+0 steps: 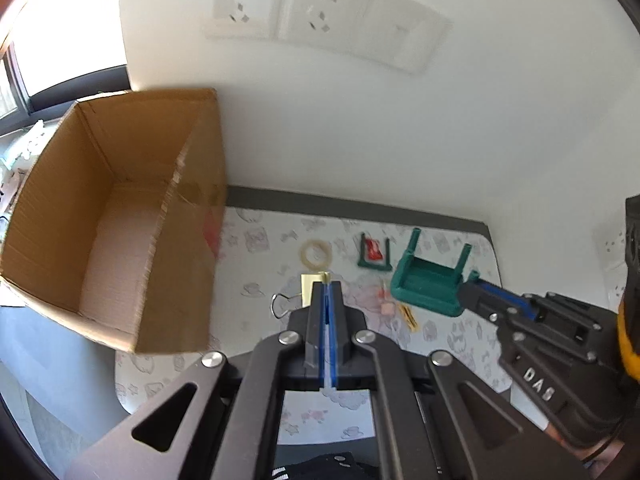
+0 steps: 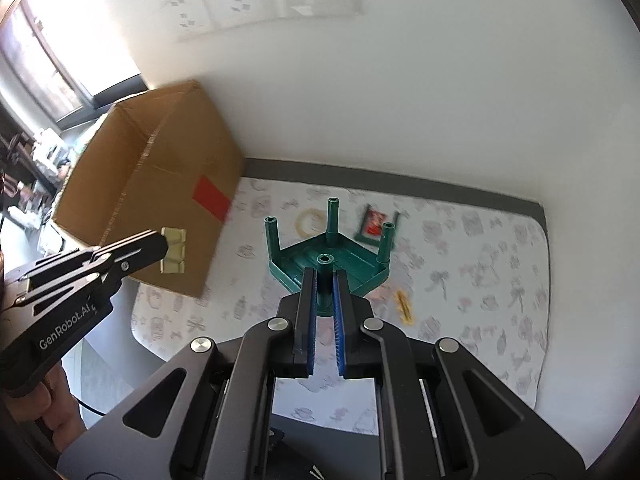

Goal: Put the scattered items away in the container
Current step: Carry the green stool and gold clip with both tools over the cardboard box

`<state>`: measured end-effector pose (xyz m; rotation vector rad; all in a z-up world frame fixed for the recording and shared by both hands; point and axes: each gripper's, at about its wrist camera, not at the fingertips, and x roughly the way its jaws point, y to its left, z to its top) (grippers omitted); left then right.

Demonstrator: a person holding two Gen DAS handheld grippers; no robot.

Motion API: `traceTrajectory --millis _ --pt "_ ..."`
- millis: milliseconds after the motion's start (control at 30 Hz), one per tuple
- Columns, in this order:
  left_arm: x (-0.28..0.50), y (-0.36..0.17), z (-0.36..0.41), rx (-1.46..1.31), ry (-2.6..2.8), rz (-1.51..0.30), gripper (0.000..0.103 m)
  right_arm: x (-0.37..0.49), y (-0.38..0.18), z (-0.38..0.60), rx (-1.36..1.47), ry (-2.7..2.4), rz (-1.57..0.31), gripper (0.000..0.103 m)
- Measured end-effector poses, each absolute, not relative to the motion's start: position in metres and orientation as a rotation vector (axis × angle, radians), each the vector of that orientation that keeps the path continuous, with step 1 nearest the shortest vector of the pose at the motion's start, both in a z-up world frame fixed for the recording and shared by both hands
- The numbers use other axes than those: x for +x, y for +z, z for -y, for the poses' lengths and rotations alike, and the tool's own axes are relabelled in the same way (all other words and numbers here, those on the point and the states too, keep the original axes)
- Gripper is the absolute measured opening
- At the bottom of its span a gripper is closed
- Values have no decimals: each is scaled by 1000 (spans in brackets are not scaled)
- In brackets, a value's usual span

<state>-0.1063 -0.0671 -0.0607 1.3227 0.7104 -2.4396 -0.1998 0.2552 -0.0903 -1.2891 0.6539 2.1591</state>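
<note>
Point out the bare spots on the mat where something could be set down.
Free: the patterned mat right of the yellow clip, out to its right edge; also the near strip by the cardboard box. The box floor looks bare too. Crowded: the far middle, with the tape ring, red packet and small pieces.
</note>
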Motion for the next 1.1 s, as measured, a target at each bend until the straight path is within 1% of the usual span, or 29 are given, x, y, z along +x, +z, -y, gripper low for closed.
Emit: traceTrajectory --millis 633,767,1100 --pt "-58 -29 174 1053 -2328 -751 1 -324 -57 -205 -1289 2409 -484 7" --pt "-49 -33 192 1037 -2298 -754 1 -350 -53 -195 -1304 2449 -457 7" --pt "-29 -53 241 1020 -2219 -801 1 -411 -64 -164 -1394 2526 -390 7"
